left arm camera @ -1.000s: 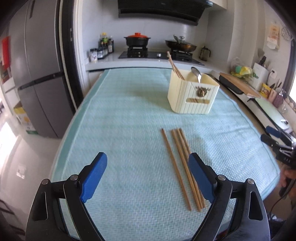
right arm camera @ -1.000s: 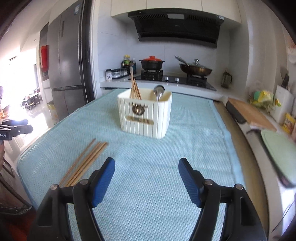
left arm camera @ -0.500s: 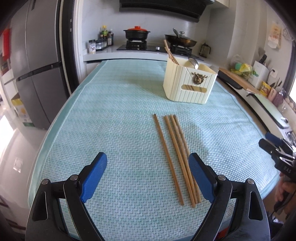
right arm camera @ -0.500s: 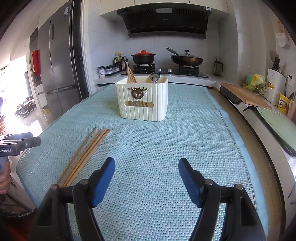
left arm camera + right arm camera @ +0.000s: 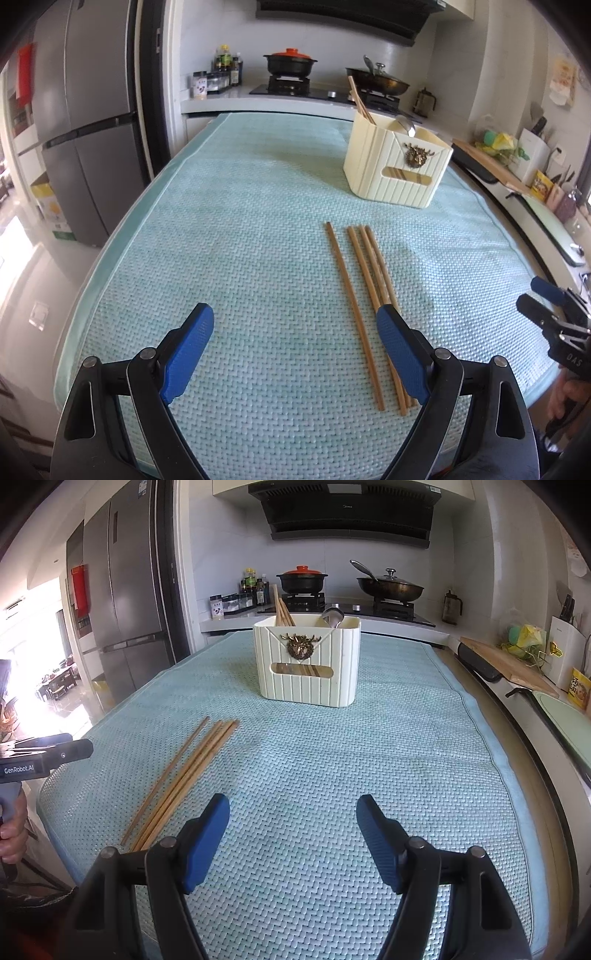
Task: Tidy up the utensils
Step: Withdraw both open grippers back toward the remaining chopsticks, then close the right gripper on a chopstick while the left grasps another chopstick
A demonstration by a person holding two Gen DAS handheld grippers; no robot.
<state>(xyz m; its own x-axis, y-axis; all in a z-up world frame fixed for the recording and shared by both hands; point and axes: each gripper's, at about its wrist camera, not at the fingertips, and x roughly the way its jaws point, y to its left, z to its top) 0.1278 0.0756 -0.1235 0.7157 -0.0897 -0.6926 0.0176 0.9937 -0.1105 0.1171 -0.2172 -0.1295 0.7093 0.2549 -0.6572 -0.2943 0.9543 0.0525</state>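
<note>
**Hovering over desk, both grippers spread, nothing held**

Left gripper [image 5: 295, 343]: jaws spread wide, empty, above the teal mat [image 5: 240, 240] on the desk. Four loose chopsticks [image 5: 364, 295] lie on the mat just ahead, toward its right finger; that blue pad [image 5: 402, 354] overlaps the near ends of the rightmost sticks in view, contact unclear.

Right gripper [image 5: 293, 830]: jaws spread, empty. Same chopsticks [image 5: 181, 779] sit ahead-left of it, just beside the left finger.

Cream utensil holder [image 5: 308, 664] stands upright straight ahead of the right gripper, well apart; ahead-right of the left. Already in it: chopsticks [image 5: 282, 611] and a spoon [image 5: 332, 616].
</note>
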